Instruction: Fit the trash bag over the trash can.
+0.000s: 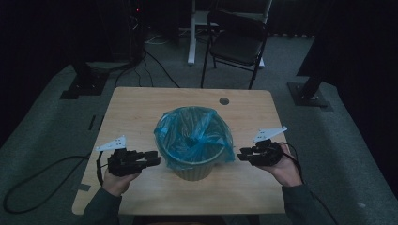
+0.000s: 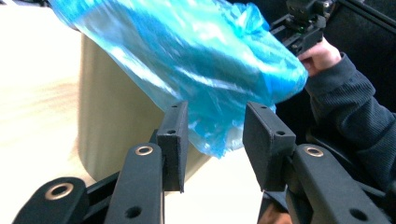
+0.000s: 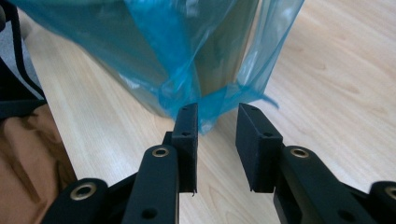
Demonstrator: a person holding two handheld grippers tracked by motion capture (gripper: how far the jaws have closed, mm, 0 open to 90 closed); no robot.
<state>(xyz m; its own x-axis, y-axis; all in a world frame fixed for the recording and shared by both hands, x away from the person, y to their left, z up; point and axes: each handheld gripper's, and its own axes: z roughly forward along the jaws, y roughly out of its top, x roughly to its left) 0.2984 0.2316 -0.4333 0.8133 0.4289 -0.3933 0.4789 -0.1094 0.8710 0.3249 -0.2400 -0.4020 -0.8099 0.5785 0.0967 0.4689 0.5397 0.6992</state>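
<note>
Wooden table (image 1: 141, 108) holds bin (image 1: 195, 171) lined with blue bag (image 1: 192, 133) (overhang crumpled). Left gripper (image 1: 155, 160), right gripper (image 1: 241, 155) flank it, both spread, holding nothing.

No readable text anywhere in your views.

You have no lettering, label, brand mark or number to read on the blue bin liner (image 1: 192, 133), on the beige waste bin (image 2: 112, 116) it lines, or on the wooden table (image 1: 136, 110); your black gripper jaws carry only plain metal eyelets, and the folding chair (image 1: 237, 40) behind is too dark to show any marking.
</note>
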